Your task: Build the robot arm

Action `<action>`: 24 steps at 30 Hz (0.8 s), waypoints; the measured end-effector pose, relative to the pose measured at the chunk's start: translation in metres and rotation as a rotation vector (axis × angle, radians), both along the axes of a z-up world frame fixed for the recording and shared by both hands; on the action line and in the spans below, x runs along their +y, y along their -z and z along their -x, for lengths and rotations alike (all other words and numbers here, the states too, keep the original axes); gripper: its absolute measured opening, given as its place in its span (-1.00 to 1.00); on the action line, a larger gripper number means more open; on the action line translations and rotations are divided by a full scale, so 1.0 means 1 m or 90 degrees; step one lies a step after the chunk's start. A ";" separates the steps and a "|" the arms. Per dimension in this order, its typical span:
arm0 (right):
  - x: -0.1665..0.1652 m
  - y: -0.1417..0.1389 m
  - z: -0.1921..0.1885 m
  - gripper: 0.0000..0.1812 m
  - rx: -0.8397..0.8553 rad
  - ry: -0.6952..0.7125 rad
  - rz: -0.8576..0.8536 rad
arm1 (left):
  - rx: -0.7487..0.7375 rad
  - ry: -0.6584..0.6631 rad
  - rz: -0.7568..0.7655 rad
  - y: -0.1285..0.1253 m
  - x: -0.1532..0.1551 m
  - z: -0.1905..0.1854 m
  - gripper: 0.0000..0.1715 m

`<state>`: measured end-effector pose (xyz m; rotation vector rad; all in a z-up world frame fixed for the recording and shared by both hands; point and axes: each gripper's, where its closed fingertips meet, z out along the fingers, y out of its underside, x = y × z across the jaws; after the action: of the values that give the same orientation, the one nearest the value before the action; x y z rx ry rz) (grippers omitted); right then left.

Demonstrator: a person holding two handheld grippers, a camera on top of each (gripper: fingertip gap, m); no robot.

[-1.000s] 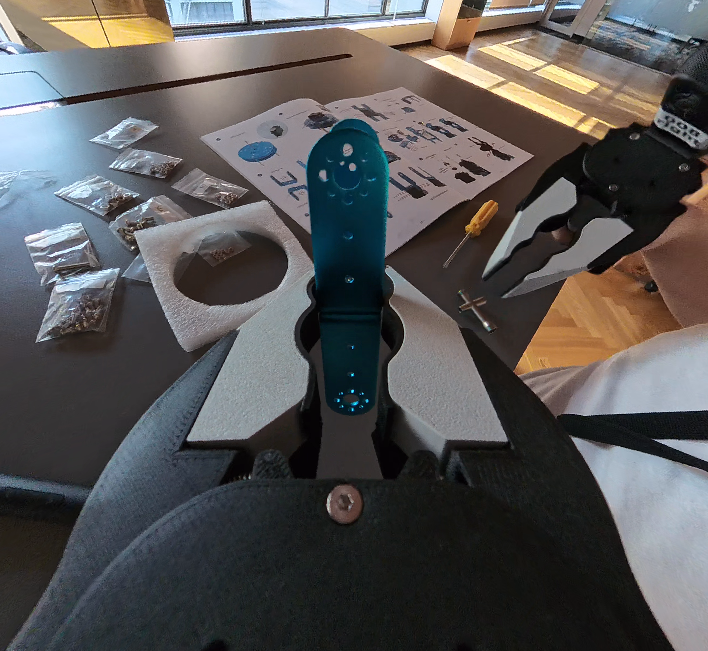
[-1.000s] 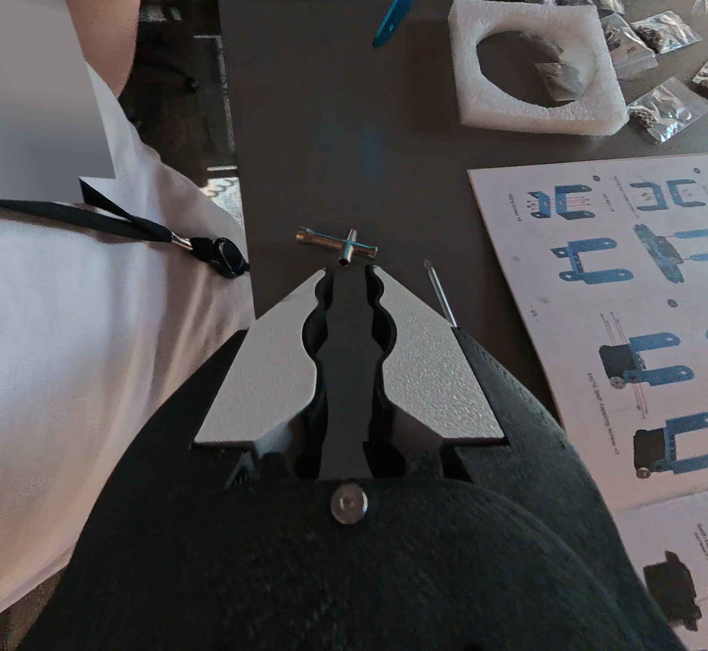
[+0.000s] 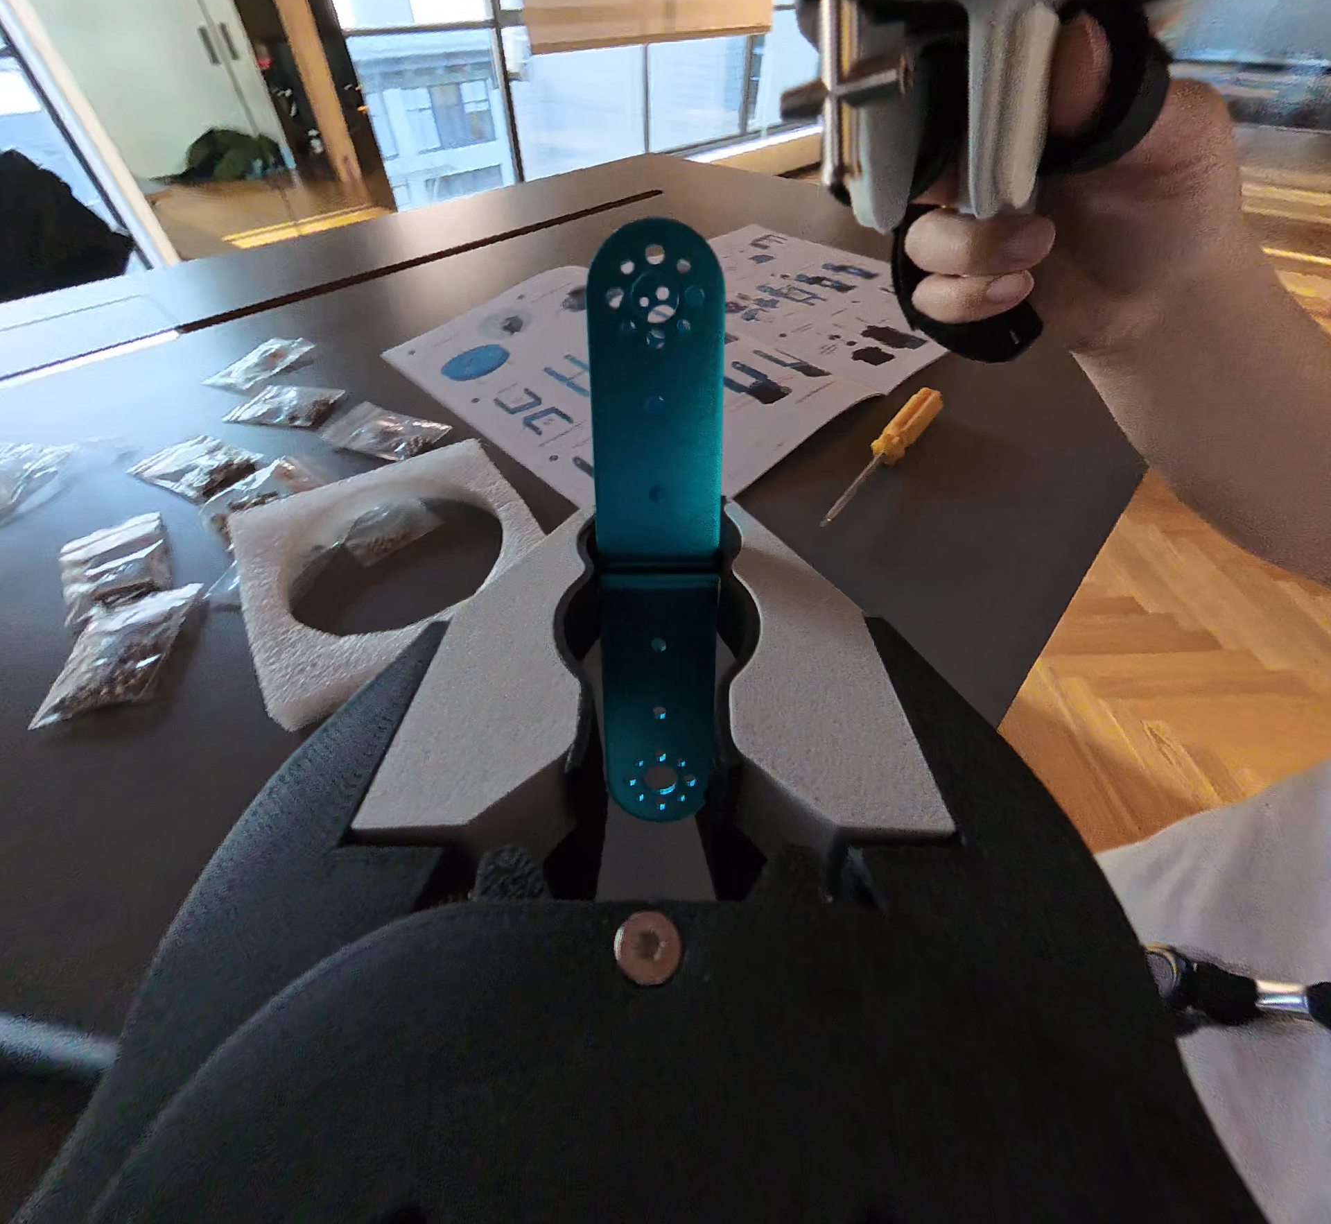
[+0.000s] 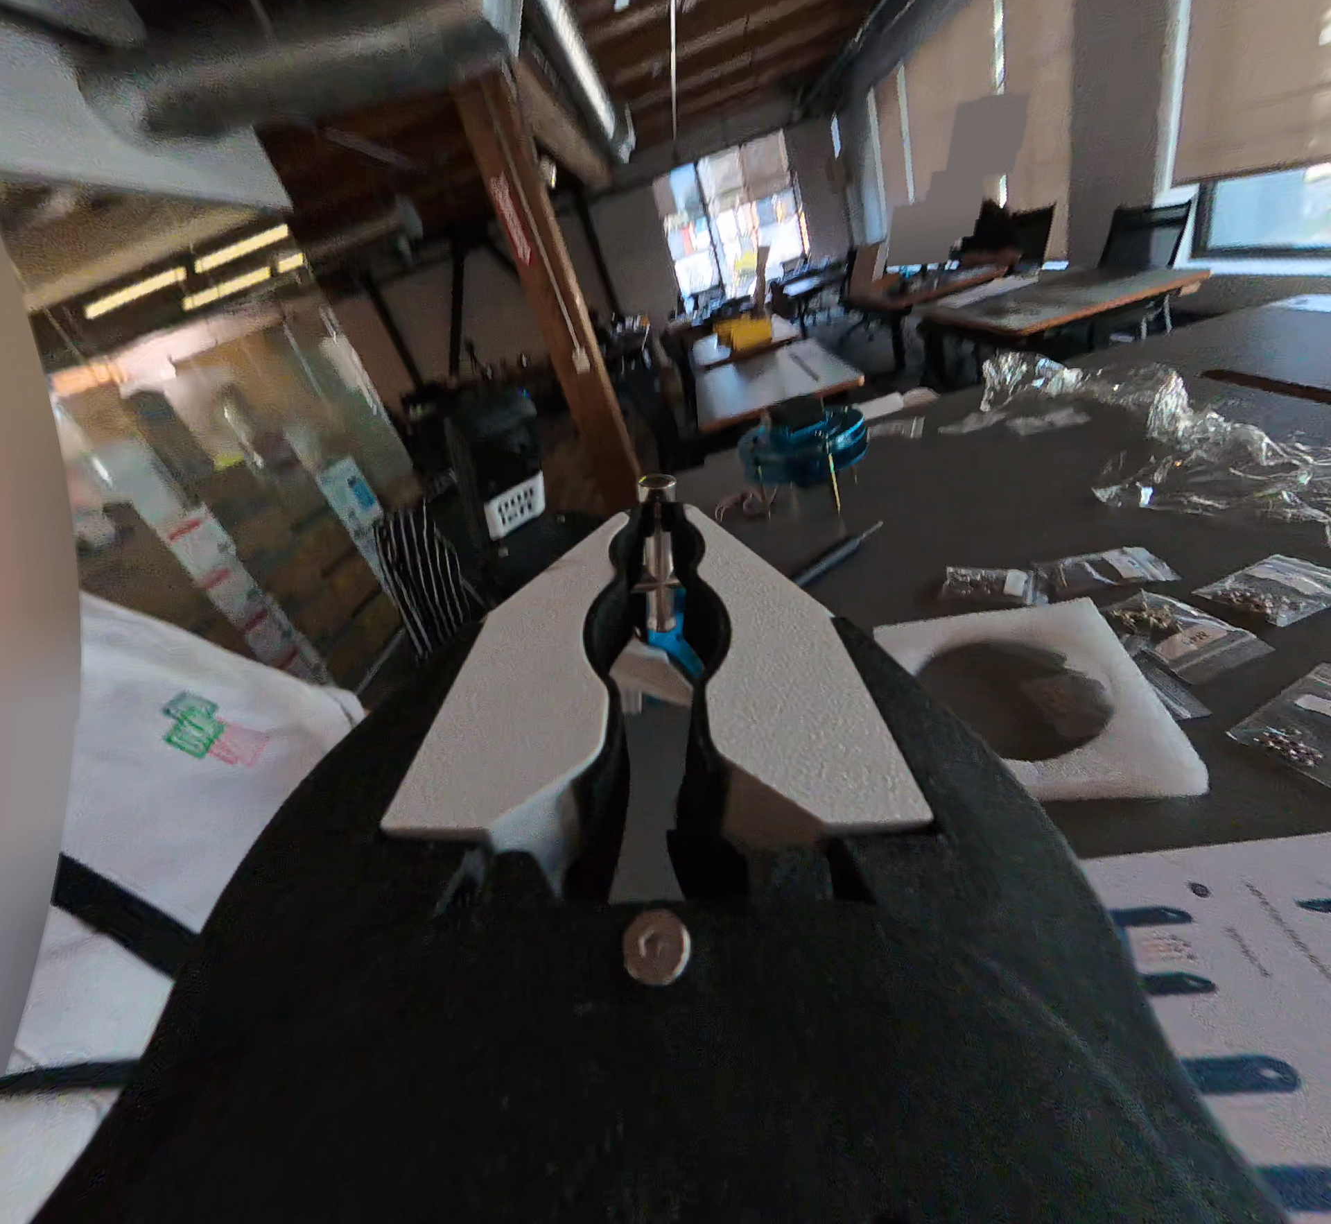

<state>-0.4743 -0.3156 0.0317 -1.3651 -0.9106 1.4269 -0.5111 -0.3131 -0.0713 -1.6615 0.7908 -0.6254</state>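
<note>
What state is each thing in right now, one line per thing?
left tool: shut on blue bracket, which stands upright.
right tool: shut on metal cross wrench.
yellow screwdriver: lying flat on table.
instruction booklet: open.

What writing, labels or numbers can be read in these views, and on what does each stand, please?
None I can quote; these bear writing:
Instruction booklet: print beside blue diagrams, too small.
Bag labels: blurred.
Red sign on the wooden post: blurred.
White shirt: green and red print, blurred.
</note>
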 end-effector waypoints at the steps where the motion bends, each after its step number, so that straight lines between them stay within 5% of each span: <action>1: -0.001 -0.002 0.001 -0.94 0.023 0.028 0.007 | 0.006 0.024 -0.013 0.003 -0.001 -0.003 -0.70; 9: 0.000 0.035 0.039 -0.93 0.028 0.169 -0.001 | 0.033 0.180 0.026 0.022 -0.012 0.000 -0.69; 18: -0.001 0.031 0.044 -0.94 0.021 0.042 -0.034 | 0.008 0.269 0.223 0.038 -0.018 0.022 -0.69; 24: -0.026 0.029 0.055 -0.94 -0.003 -0.020 -0.085 | 0.096 0.291 0.099 0.037 -0.028 0.015 -0.69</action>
<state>-0.5292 -0.3412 0.0025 -1.2605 -1.0151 1.3621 -0.5260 -0.3410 -0.1085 -1.6922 1.2769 -0.9026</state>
